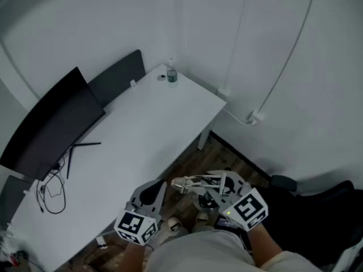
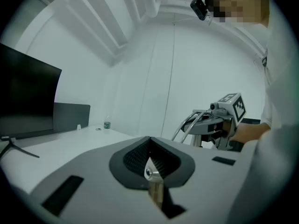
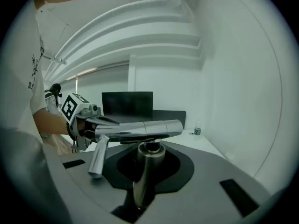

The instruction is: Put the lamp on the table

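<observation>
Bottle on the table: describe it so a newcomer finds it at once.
In the head view, follow the long white table to its far corner by the wall. The bottle stands upright there, small and clear with a green label. Only it is tall and see-through: its neighbour is a small flat round object, and the monitor and cables sit at the other end.

Office-type room, sparsely furnished. A long white desk (image 1: 153,129) stands against plain white walls. On it are a large dark monitor (image 1: 51,123) on a thin-legged stand, loose black cables (image 1: 52,194) beside the stand, a dark back panel (image 1: 116,75) along the far edge, and a small water bottle (image 1: 172,76) at the far corner. A white plug (image 1: 255,118) with its cord hangs on the wall. Wood-plank floor (image 1: 190,163) below.
</observation>
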Available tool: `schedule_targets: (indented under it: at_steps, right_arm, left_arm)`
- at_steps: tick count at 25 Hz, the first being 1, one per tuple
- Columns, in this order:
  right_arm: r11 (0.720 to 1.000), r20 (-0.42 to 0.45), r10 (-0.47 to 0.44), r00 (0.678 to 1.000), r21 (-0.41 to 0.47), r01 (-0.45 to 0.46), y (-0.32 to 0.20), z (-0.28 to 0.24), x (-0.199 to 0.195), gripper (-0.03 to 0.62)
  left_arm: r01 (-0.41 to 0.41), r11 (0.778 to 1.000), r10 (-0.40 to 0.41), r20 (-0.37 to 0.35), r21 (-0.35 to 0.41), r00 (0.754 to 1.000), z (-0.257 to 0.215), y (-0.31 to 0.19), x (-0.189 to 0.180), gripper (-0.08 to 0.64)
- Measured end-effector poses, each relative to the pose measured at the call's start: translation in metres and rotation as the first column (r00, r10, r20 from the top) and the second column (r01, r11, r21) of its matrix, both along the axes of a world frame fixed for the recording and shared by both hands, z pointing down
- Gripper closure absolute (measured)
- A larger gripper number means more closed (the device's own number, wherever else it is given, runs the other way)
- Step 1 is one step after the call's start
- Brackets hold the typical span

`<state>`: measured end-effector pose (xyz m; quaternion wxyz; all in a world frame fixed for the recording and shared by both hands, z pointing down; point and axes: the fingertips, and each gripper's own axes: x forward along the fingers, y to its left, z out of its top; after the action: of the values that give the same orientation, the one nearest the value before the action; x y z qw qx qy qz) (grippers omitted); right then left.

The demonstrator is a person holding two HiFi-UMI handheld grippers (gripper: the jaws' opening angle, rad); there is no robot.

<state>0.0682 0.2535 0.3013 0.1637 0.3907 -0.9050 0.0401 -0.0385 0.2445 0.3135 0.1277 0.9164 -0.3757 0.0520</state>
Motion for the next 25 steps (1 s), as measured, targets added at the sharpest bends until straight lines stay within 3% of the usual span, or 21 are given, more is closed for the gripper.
schedule_targets:
  at_steps: [12,25]
  right_arm:
    - [0.999,-0.005,0.04,0.999,-0.007,-0.04,0.002,0.003,-0.006,0.528]
    - [0.994,0.019,0.11,0.994,0.007,-0.11,-0.001,0.002,-0.03,0.528]
  left_arm:
    - [-0.014,1.0,0.015,-0.028,0.01,1.0,0.004,0.003,-0.011,0.557]
    - [-0.043,0.999,0.043,-0.021,0.013,0.999,0.004,0.005,-0.049,0.557]
